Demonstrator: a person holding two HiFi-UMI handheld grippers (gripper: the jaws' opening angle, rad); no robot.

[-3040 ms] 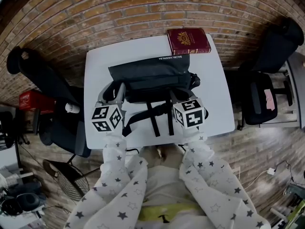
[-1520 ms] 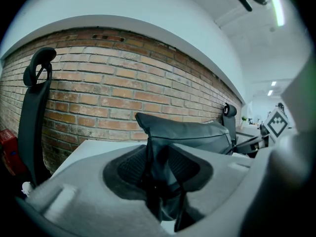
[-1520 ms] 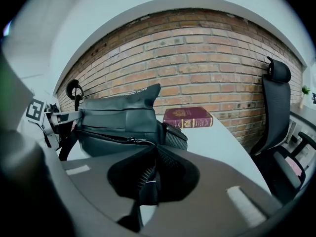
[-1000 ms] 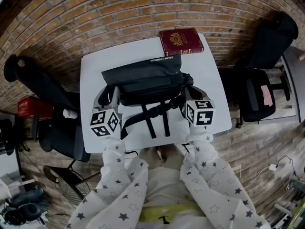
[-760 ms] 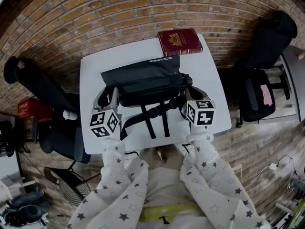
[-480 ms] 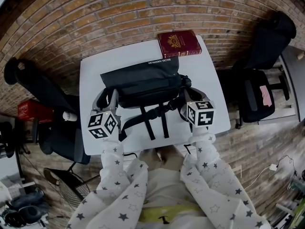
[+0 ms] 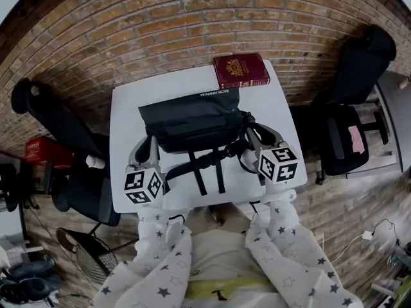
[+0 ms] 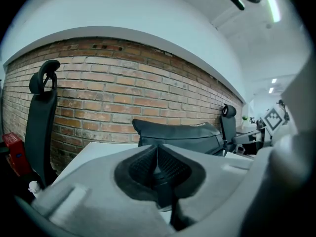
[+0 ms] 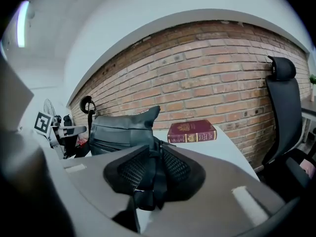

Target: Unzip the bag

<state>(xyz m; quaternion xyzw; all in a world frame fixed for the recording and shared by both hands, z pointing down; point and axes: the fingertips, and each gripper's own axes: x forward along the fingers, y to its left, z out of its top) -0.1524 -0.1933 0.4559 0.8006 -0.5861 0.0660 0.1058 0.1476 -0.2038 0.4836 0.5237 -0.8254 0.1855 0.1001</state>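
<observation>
head view: jaws at bag's (image 7: 192,117) ends

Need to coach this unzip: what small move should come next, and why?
Probably ease the right gripper back off the strap: its jaws have just been opening with the strap loose between them, and the left gripper has just closed on it beside the bag.

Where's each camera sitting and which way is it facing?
Left gripper view: on the left gripper, along jaws just closed on a dark strap, toward the bag.
Right gripper view: on the right gripper, along just-opened jaws straddling a bag strap, toward bag and red book.
Head view: on the person's head, steeply down at table, bag, both grippers, starred sleeves.
Shared: all show the bag.
</observation>
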